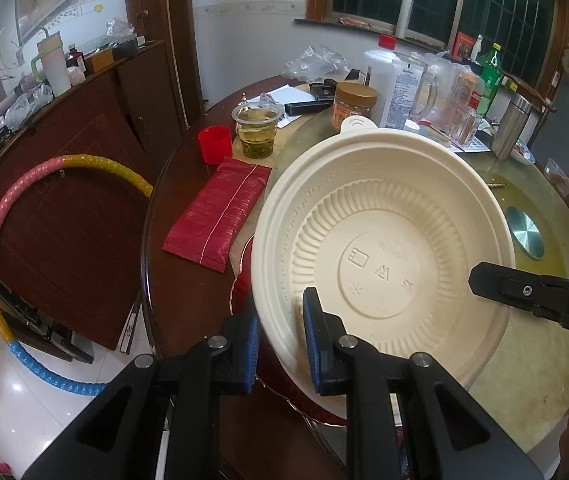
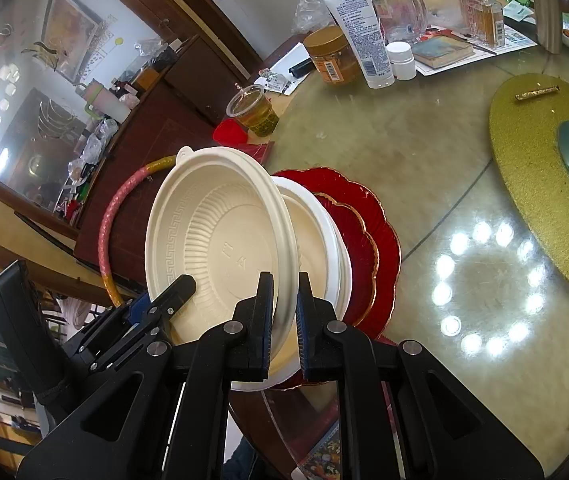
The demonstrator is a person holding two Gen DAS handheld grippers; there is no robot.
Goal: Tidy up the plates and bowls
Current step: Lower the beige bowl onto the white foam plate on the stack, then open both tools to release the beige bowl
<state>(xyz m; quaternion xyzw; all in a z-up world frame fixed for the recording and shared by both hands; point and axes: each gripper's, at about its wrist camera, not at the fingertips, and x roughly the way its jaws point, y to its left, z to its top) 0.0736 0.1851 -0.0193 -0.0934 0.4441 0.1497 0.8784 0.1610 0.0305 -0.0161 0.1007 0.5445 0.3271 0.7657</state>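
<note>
Both pairs of jaws stand narrow and pinch the rim of the same cream bowl (image 1: 384,248): the left gripper (image 1: 280,340) clamps its rim at about seven o'clock in the left wrist view, one blue-padded finger inside and one outside, while the right gripper (image 2: 284,320) clamps the rim at about five o'clock of the bowl in the right wrist view. The bowl is tilted up on edge, its ribbed inside and moulded floor marks facing the left camera, a small tab at its twelve o'clock.

Just behind it in the right wrist view sits a second cream bowl (image 2: 324,240), nested on red plates (image 2: 372,240) with scalloped gold edges; these lie at the near edge of the round table (image 2: 424,168).

From the bowl in the left wrist view, a flat red packet (image 1: 220,212) lies at nine o'clock, a red cup (image 1: 214,145) and a clear cup of tea (image 1: 255,130) at eleven, and a brown jar (image 1: 354,106) at twelve amid crowded bottles and a glass jug. A gold turntable base (image 2: 544,208) with a steel hub sits at three o'clock in the right wrist view. A striped hoop (image 1: 0,216) leans on the dark sideboard beyond the table.
</note>
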